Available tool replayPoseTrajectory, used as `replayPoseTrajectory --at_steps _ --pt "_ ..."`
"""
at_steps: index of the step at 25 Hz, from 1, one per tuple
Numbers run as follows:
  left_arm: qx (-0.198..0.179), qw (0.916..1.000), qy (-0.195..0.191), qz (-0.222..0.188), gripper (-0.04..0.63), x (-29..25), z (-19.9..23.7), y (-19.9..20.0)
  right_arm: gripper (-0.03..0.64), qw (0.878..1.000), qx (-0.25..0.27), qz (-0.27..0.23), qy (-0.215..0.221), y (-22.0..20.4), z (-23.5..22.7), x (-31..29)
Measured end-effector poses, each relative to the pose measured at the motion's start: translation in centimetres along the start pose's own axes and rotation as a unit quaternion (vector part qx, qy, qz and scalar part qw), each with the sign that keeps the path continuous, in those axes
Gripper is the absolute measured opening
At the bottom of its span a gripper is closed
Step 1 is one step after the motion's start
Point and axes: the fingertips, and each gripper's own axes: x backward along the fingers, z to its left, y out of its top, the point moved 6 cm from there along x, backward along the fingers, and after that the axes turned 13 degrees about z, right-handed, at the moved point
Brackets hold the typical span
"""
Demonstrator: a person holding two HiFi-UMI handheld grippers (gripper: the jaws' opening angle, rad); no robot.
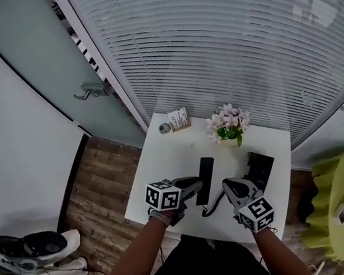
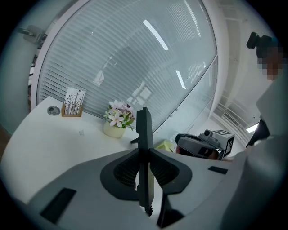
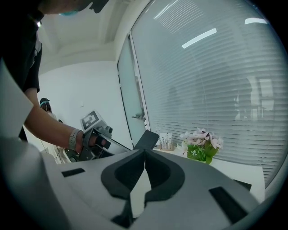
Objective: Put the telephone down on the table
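Slim black telephone handset (image 2: 144, 128) stands on edge, clamped in the jaws of the left gripper (image 1: 198, 190) over the white tabletop (image 1: 164, 172), near its black base (image 1: 261, 167). The right gripper (image 3: 144, 164) hovers alongside, jaws pressed together on nothing. Pink potted flowers (image 1: 228, 126) stand behind.

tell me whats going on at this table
A person stands at a small white table with a handheld gripper in each hand. The left gripper is clamped on the black telephone handset, holding it edge-up over the table, beside the phone base. The right gripper is shut and empty, close to the base. Whether the handset already touches the tabletop is unclear.
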Motion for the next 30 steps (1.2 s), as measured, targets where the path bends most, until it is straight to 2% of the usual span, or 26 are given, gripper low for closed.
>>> replayPoseTrajectory --at_steps 14,30 --pt "-0.009 0.9991 -0.018 0.038 0.077 3.2 7.5 1.3 0.023 0.999 -0.022 0.012 -0.026 2.2 1.9 -7.4" --pt "0.039 0.9965 -0.018 0.071 0.075 5.0 15.8 -0.4 0.023 0.998 -0.012 0.066 -0.009 2.2 3.4 -16.3"
